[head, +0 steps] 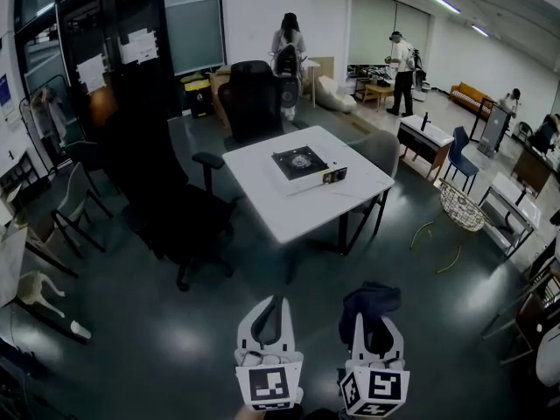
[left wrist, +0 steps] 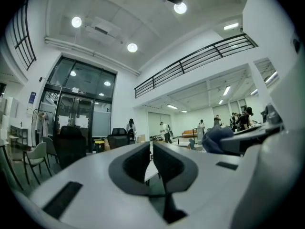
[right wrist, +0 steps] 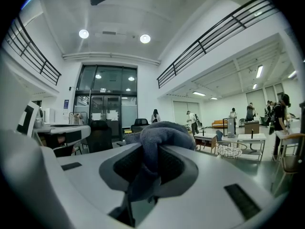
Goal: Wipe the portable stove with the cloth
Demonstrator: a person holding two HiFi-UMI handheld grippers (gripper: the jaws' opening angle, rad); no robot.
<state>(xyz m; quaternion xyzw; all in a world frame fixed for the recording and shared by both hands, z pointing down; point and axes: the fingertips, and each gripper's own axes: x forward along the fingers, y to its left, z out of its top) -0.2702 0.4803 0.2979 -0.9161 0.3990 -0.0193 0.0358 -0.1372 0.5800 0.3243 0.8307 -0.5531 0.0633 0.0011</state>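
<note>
Both over open floor [head: 166, 339], left tongs [head: 272, 310] clenched empty, right tongs [head: 373, 329] gripping cloth [head: 368, 298], stove [head: 302, 161] well apart.

Left gripper [head: 271, 315]: held low at the near edge of the head view, left of its partner, jaws pointing away from the person. In its own view [left wrist: 151, 162] the jaws stand together, only a thin slit between the pads, nothing held.

Right gripper [head: 374, 329]: level with and just beside the left, pointing the same way. Its jaws [right wrist: 151, 163] are clamped on a dark cloth [right wrist: 162, 133], which bunches above the fingertips.
</note>
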